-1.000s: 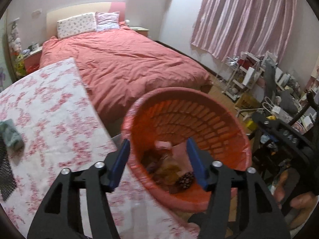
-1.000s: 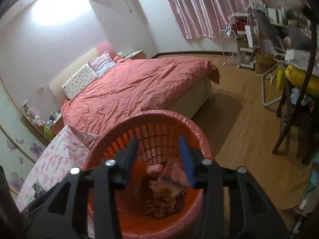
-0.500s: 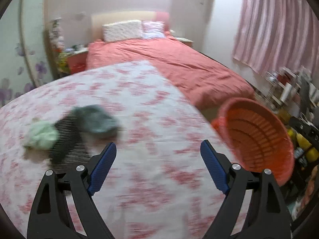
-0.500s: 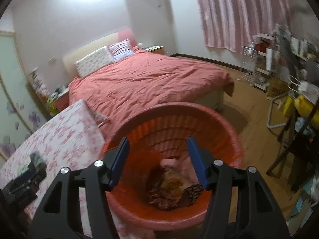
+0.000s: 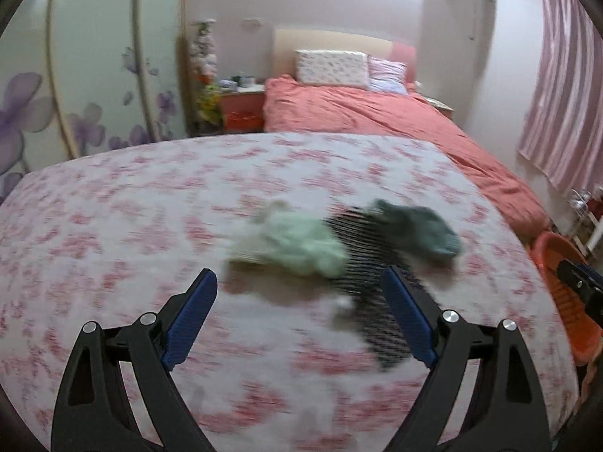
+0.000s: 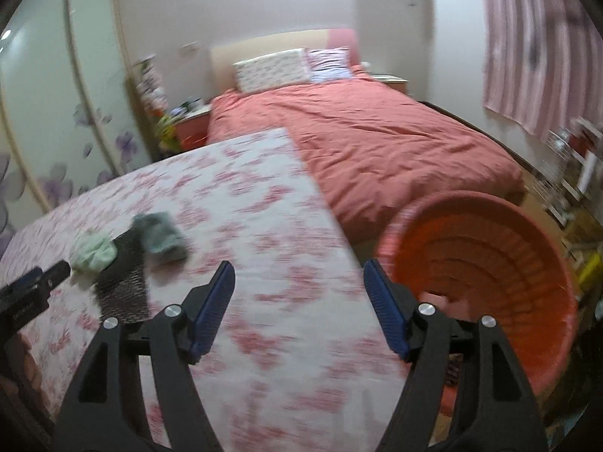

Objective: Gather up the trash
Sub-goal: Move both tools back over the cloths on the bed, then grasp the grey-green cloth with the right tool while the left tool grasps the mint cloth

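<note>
Both grippers tilt downward over the floral tabletop (image 5: 113, 226). The left gripper (image 5: 299, 303) has widened, empty; the right gripper (image 6: 299, 292) was just opening, empty. Three blurred scraps lie toward the tabletop's right edge: pale-green wad (image 5: 297, 241), black mesh piece (image 5: 361, 260), grey-green wad (image 5: 418, 229). One orange basket (image 6: 490, 252) stands past that edge.

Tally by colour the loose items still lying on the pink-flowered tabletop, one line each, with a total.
Pale green crumpled cloth-like piece: 1
Black ribbed or mesh-like piece: 1
Grey-teal crumpled cloth-like piece: 1
Total: 3, all clustered together on the flowered tabletop; blur hides anything finer.
</note>
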Demonstrator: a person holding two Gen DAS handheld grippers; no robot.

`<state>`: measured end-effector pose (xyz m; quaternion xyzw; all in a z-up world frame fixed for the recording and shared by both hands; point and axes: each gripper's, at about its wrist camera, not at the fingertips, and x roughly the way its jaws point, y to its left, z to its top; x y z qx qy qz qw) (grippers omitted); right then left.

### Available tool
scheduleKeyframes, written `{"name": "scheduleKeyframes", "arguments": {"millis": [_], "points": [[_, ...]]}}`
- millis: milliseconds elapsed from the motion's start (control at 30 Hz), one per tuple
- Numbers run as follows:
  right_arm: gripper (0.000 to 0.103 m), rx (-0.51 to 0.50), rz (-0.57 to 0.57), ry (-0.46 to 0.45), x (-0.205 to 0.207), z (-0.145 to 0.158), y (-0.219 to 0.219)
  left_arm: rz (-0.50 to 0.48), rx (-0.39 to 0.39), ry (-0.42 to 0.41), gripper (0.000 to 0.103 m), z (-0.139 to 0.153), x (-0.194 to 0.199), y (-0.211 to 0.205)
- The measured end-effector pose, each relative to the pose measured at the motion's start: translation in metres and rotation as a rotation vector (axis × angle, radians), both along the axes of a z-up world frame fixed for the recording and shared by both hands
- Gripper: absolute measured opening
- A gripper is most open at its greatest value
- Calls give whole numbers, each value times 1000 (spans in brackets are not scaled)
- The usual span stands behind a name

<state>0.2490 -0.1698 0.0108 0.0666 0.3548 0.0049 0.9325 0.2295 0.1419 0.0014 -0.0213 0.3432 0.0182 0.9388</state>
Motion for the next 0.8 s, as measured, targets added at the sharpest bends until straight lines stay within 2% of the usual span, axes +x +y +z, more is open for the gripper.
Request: {"name": "scheduleKeyframes", "arguments": {"millis": [167, 333, 500, 700, 767, 800], "points": [[70, -6, 107, 20, 28, -6, 50, 61, 36, -7, 88, -2, 0, 29], [69, 20, 183, 20, 51, -10, 83, 77, -11, 3, 88, -5, 3, 53], [68, -4, 239, 32, 79, -14, 117, 62, -54, 15, 88, -9, 12, 60], [67, -61, 258, 102, 109, -31, 136, 23, -50, 12, 88, -11, 21, 52], [55, -74, 270, 144, 114, -37, 137, 12, -62, 22, 88, -12, 25, 50], [40, -70, 274, 154, 115, -39, 135, 9, -68, 28, 88, -13, 27, 49]]}}
